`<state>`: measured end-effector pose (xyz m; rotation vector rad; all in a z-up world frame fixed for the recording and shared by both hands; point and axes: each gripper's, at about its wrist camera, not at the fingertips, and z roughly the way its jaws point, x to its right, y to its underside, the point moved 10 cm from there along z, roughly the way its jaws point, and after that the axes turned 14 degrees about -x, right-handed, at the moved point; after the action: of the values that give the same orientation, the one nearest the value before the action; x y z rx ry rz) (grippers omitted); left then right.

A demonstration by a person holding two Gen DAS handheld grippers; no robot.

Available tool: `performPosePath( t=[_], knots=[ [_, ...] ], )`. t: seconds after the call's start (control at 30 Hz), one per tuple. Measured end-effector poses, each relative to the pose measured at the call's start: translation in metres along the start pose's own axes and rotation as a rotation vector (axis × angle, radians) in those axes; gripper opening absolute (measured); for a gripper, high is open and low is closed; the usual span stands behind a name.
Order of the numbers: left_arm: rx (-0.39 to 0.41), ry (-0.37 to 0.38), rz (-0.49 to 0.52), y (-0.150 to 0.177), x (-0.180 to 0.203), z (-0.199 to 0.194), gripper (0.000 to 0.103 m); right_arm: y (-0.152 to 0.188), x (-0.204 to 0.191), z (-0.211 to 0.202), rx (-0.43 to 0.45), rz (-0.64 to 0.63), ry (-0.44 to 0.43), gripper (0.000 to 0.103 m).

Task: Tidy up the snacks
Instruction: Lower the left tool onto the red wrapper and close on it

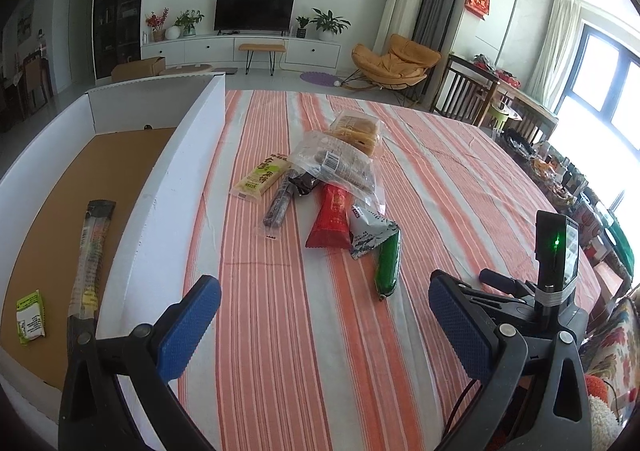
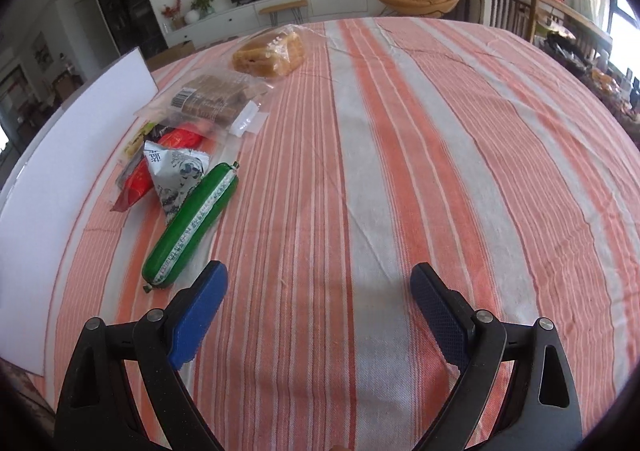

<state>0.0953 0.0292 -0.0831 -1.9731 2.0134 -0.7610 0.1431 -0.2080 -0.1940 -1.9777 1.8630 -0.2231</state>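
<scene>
Two snacks lie in your box; the pile remains on the cloth. Both grippers spread, empty.

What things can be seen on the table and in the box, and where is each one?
white box: 1, white walls and brown floor, left part of table
long stick packet: 1, clear and dark, inside box
small green packet: 1, green and white, inside box, beside the stick packet
green sausage: 1, green, on cloth, nearest the claws
white triangular packet: 1, white with blue print, in the pile
red packet: 1, red, in the pile
yellow-green packet: 1, pile's left side
clear biscuit bag: 1, brown contents
bread bag: 1, golden, far end of pile
striped cloth: 1, orange and white, covers table
left claw: 1, blue pads, open, empty
right claw: 1, blue pads, open, empty
</scene>
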Motion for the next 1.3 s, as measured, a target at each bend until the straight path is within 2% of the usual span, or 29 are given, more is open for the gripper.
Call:
performPosePath(
  t=[0.2, 0.3, 0.4, 0.53, 0.6, 0.67, 0.73, 0.8, 0.83, 0.9, 0.93, 1.0, 1.1, 1.23, 1.3],
  knots=[
    [-0.087, 0.013, 0.016, 0.005, 0.003, 0.021, 0.103, -0.005, -0.001, -0.013, 0.058, 0.009, -0.022, 0.095],
    [-0.121, 0.011, 0.026, -0.006, 0.005, 0.027, 0.103, -0.010, 0.013, -0.029, 0.120, 0.078, -0.055, 0.095],
    [-0.113, -0.036, -0.004, -0.027, -0.004, 0.026, 0.103, -0.014, 0.036, -0.037, 0.159, 0.194, -0.111, 0.095],
    [-0.140, -0.109, 0.009, -0.049, -0.010, 0.046, 0.101, -0.014, 0.057, -0.027, 0.123, 0.315, -0.186, 0.095],
    [-0.182, -0.142, 0.045, -0.053, -0.008, 0.068, 0.089, -0.014, 0.058, -0.024, 0.111, 0.330, -0.199, 0.095],
    [-0.219, -0.181, 0.061, -0.058, -0.008, 0.092, 0.068, -0.014, 0.056, -0.025, 0.116, 0.320, -0.197, 0.095],
    [-0.243, -0.199, 0.038, -0.065, -0.012, 0.115, 0.059, -0.012, 0.054, -0.027, 0.118, 0.302, -0.195, 0.095],
    [-0.276, -0.187, 0.014, -0.069, -0.015, 0.139, 0.053, -0.011, 0.051, -0.026, 0.114, 0.290, -0.190, 0.095],
    [-0.280, -0.165, 0.008, -0.071, -0.014, 0.147, 0.045, -0.011, 0.051, -0.025, 0.112, 0.286, -0.188, 0.095],
    [-0.252, -0.091, 0.023, -0.075, -0.006, 0.150, 0.021, -0.010, 0.052, -0.024, 0.111, 0.286, -0.187, 0.095],
    [-0.256, -0.086, 0.050, -0.074, 0.000, 0.149, 0.008, -0.010, 0.052, -0.024, 0.112, 0.288, -0.188, 0.095],
    [-0.250, -0.125, 0.110, -0.066, 0.005, 0.142, 0.000, -0.009, 0.054, -0.025, 0.112, 0.295, -0.192, 0.095],
    [-0.283, -0.139, 0.160, -0.035, 0.003, 0.133, 0.000, -0.009, 0.056, -0.024, 0.110, 0.307, -0.200, 0.095],
    [-0.347, -0.125, 0.156, 0.006, -0.008, 0.121, 0.001, -0.009, 0.055, -0.025, 0.113, 0.308, -0.206, 0.095],
    [-0.339, -0.119, 0.164, 0.003, -0.007, 0.118, 0.017, -0.009, 0.053, -0.023, 0.108, 0.303, -0.206, 0.095]
  ],
)
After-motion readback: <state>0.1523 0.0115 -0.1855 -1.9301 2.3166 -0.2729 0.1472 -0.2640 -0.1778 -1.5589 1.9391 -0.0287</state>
